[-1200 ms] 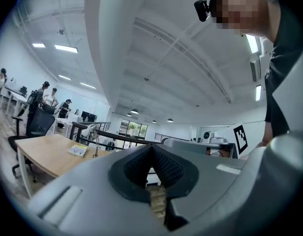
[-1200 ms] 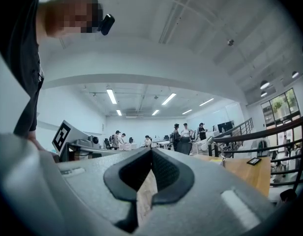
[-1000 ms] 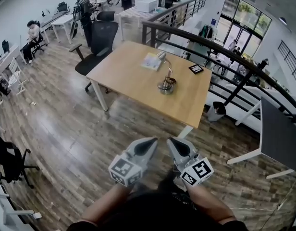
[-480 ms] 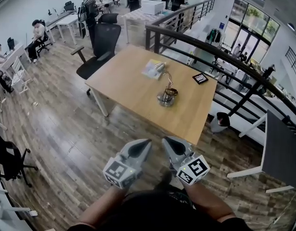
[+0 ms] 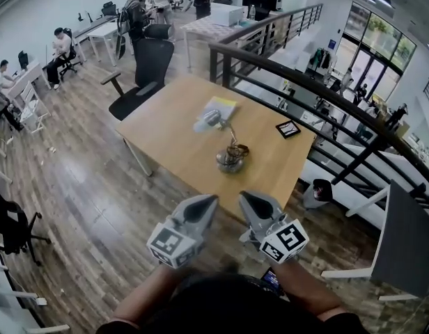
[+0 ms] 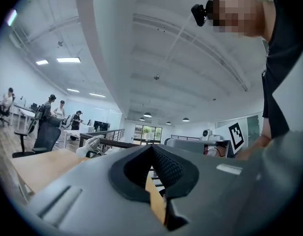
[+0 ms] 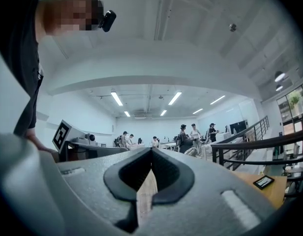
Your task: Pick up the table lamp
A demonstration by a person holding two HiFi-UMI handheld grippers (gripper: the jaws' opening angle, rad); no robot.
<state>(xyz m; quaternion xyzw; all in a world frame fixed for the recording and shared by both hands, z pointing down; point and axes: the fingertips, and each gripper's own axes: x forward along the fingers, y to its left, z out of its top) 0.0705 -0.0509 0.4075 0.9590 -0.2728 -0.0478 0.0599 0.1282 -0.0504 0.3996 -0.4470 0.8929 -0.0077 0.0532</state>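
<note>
Head view shows the grey left gripper [image 5: 206,202] and right gripper [image 5: 250,200], both clenched empty, short of the light wooden table [image 5: 169,120], the silver bendy-necked table lamp [image 5: 230,157] apparently beyond reach.

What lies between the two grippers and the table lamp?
Head view: only bare table and a little floor separate the lamp from the left gripper and right gripper.
</note>
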